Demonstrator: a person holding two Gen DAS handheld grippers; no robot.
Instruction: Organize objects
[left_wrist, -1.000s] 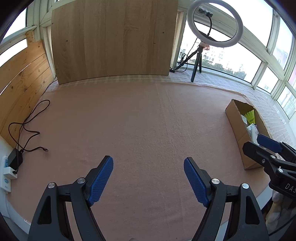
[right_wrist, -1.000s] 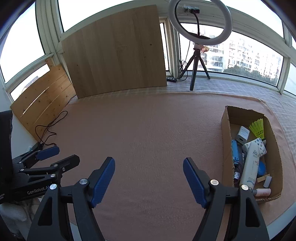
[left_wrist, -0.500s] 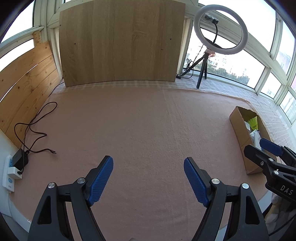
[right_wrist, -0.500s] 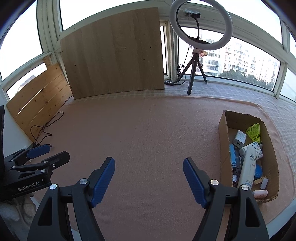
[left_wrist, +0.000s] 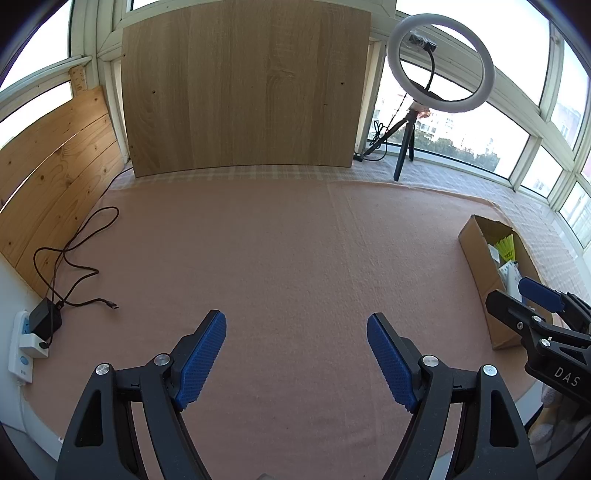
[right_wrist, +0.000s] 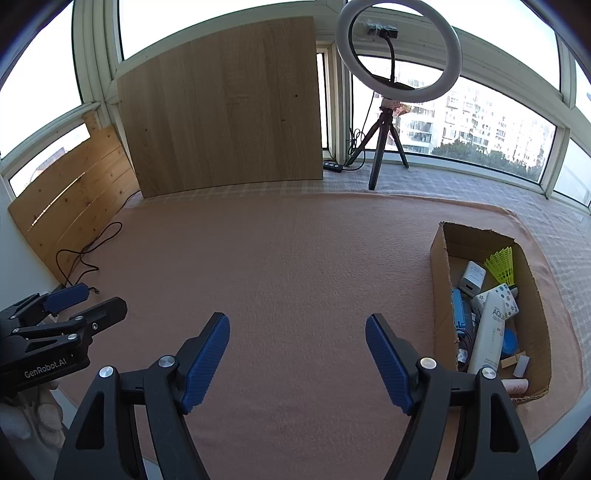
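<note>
Item one, my left gripper (left_wrist: 295, 354): fingers spread wide, nothing between them, hanging over bare pink cloth on the desk (left_wrist: 295, 258). Item two, my right gripper (right_wrist: 297, 356): likewise spread and empty, over the same cloth. Item three, the task's things: all of them sit in the cardboard box (right_wrist: 441, 280) at the right end of the desk, well apart from both grippers, packed close together: a white bottle (right_wrist: 489, 332) lying lengthwise, a yellow shuttlecock (right_wrist: 501, 264) at the far end, a small white box (right_wrist: 472, 275), a blue item (right_wrist: 458, 308) against the near wall, and smaller pieces I cannot identify. Risks, as I judge them: the box wall stands tall, so a finger coming in low may catch the rim and drag or tip the whole box toward the desk edge just beside it; the crowded contents mean a wide grip may pinch two things at once; the bottle looks smooth and may slip or roll; the shuttlecock looks fragile and may crush. A loose cable (left_wrist: 74, 258) at the far left could snag my left gripper.
</note>
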